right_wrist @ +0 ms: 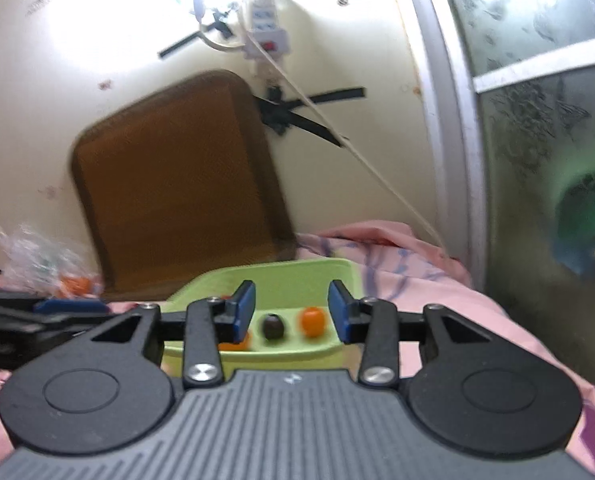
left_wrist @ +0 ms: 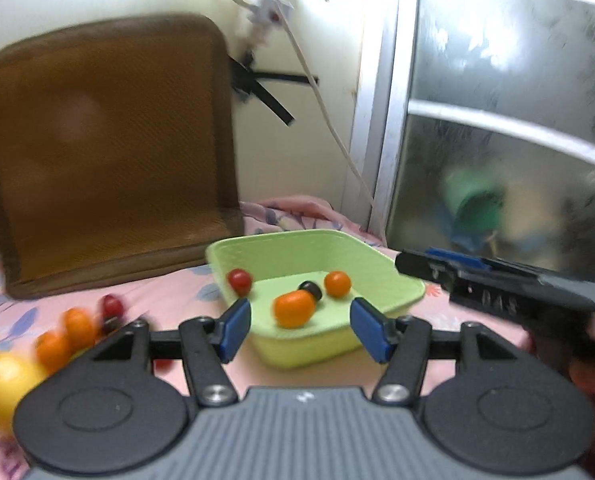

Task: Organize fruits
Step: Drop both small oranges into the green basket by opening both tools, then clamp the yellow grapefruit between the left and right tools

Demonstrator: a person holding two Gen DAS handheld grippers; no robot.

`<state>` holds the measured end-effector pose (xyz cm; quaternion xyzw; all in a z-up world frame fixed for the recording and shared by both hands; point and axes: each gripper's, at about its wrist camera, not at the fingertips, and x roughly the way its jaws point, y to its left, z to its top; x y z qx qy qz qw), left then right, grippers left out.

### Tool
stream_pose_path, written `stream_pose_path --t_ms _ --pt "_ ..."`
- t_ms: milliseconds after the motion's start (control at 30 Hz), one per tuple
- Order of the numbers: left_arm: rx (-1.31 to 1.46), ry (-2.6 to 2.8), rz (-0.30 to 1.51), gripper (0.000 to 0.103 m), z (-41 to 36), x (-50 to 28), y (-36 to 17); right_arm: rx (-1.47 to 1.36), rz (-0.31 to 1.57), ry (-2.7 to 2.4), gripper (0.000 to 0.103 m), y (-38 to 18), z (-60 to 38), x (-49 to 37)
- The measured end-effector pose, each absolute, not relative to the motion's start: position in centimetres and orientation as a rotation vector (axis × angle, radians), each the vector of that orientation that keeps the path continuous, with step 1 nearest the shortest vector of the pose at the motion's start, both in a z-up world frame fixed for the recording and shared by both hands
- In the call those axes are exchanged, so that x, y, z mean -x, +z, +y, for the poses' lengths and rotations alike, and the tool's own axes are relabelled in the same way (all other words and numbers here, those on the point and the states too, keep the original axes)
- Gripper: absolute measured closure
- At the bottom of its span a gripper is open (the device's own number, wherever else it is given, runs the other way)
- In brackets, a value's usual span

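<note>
1. Pink flowered cloth [left_wrist: 185, 292] covered the work surface, with a brown cushion [left_wrist: 105, 152] propped against a cream wall and a frosted window to the right.
2. A light green tray [left_wrist: 317, 248] sat on the cloth, straight ahead of both grippers. It held an oblong orange fruit [left_wrist: 293, 309], a round orange fruit [left_wrist: 337, 284], a dark fruit [left_wrist: 312, 290] and a red fruit [left_wrist: 239, 281] near its left wall.
3. Loose fruit lay outside the tray on its left: a red one [left_wrist: 111, 306], two orange ones [left_wrist: 77, 326] and a yellow one [left_wrist: 5, 380], all blurred.
4. The left gripper [left_wrist: 300, 326] had its blue pads [left_wrist: 235, 328] spread wide and held nothing. It hovered at the tray's near edge, the oblong orange fruit showing between its fingers.
5. The right gripper [right_wrist: 291, 310] was likewise spread and empty, at the tray's right side, with the dark fruit framed between its pads.
6. The relation that mattered: the loose fruit lay down and left of the left gripper, well apart from the right one. I judged the left hand nearer, needing a swing left and back from the tray.
7. The loose orange fruits looked oblong, but blur hid how their long axes lay.
</note>
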<state>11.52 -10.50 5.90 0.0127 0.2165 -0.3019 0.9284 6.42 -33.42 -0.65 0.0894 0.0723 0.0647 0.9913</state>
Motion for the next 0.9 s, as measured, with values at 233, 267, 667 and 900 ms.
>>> stream_pose_path --t_ms 233,267,667,900 --pt "0.065 -0.362 0.457 0.04 2.1 -9.3 4.7 -0.127 0.247 0.409 0.06 0.2 -25.7 -7.3" --pt "0.092 -0.311 0.477 0.04 3.8 -9.6 4.4 -0.12 0.266 0.447 0.059 0.1 -24.5 -7.7" --pt "0.327 -0.241 0.465 0.04 11.6 -10.0 3.8 0.13 0.415 0.615 0.031 -1.0 -8.5 -13.9" --pt "0.346 -0.264 0.456 0.034 11.6 -9.1 3.8 0.103 0.461 0.645 0.039 -1.6 -8.6 -12.8"
